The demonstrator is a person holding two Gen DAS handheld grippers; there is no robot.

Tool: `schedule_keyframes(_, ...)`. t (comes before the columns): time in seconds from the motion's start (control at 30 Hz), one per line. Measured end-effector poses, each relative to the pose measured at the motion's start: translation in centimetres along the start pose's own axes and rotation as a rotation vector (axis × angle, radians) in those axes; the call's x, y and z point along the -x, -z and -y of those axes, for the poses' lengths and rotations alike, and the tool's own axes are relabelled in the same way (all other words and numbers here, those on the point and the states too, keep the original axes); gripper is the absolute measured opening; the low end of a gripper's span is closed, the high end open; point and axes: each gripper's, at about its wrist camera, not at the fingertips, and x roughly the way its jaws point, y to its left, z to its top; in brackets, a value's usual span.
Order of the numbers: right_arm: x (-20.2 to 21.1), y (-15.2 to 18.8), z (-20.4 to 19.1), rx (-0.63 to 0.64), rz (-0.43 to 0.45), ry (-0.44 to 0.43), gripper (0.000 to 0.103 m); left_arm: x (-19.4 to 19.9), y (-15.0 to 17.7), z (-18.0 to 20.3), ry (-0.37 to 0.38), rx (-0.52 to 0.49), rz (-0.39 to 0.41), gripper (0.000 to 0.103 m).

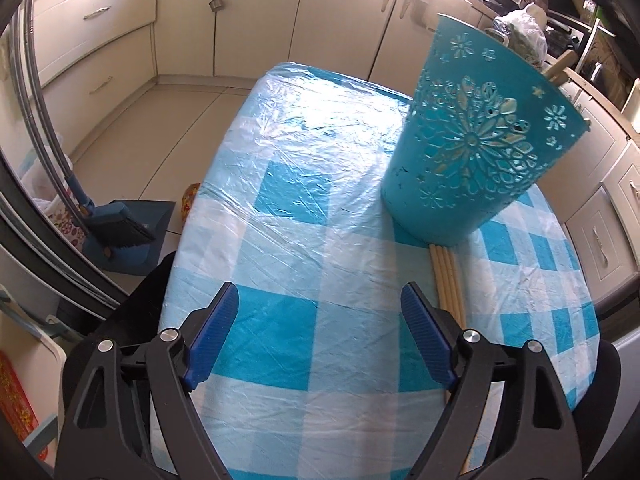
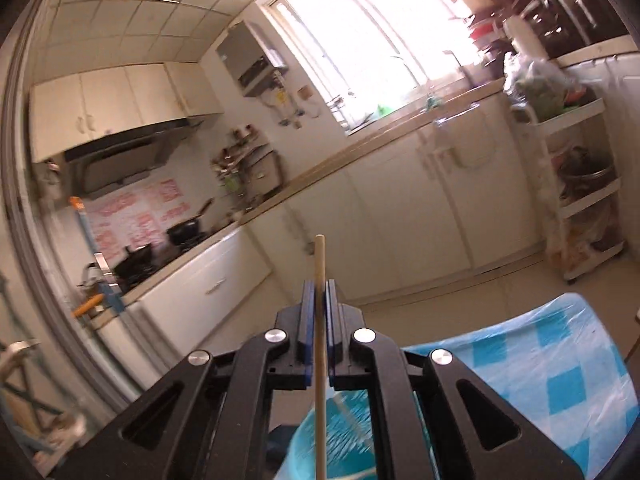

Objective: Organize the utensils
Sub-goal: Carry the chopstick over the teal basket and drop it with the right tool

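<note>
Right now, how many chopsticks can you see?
5 at least. Four chopsticks lie side by side on the table, partly under the teal holder. One chopstick is clamped in the right gripper. More may be hidden inside the holder.

The teal holder [image 1: 476, 148] hides the far ends of the chopsticks [image 1: 446, 276] lying on the table [image 1: 300, 240]. In the right wrist view, the held chopstick [image 2: 320, 360] is cut off by the bottom edge, and the kitchen counter [image 2: 304, 184] behind is blurred.
</note>
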Motion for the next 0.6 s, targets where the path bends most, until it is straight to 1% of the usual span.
schedule_keyframes(0.07, -1.2, 0.7, 0.8, 0.012, 0.017, 0.081, 0.006, 0.4, 0.0, 0.2, 0.005, -0.003, 0.006, 0.08)
schedule_keyframes(0.13, -1.7, 1.4, 1.3, 0.015, 0.014, 0.121, 0.006, 0.8, 0.0, 0.5, 0.007, -0.005, 0.013, 0.081)
schedule_keyframes(0.2, -1.9, 2.1, 2.0, 0.021, 0.003, 0.135, 0.006, 1.2, -0.1, 0.8, 0.006, -0.011, 0.019, 0.082)
schedule_keyframes(0.33, -0.9, 3.5, 2.2, 0.06, -0.029, 0.133, 0.007, 1.9, -0.1, 1.8, -0.019, -0.044, 0.04, 0.083)
schedule_keyframes(0.4, 0.0, 3.6, 2.0, 0.077, -0.039, 0.124, 0.007, 2.2, -0.2, 2.1, -0.027, -0.059, 0.048, 0.083)
schedule_keyframes(0.5, 1.4, 4.2, 1.6, 0.106, -0.043, 0.112, 0.009, 2.8, -0.1, 2.7, -0.038, -0.079, 0.065, 0.083)
schedule_keyframes(0.6, 4.2, 4.5, 1.3, 0.134, -0.033, 0.095, 0.011, 3.3, 0.0, 3.0, -0.049, -0.094, 0.075, 0.084)
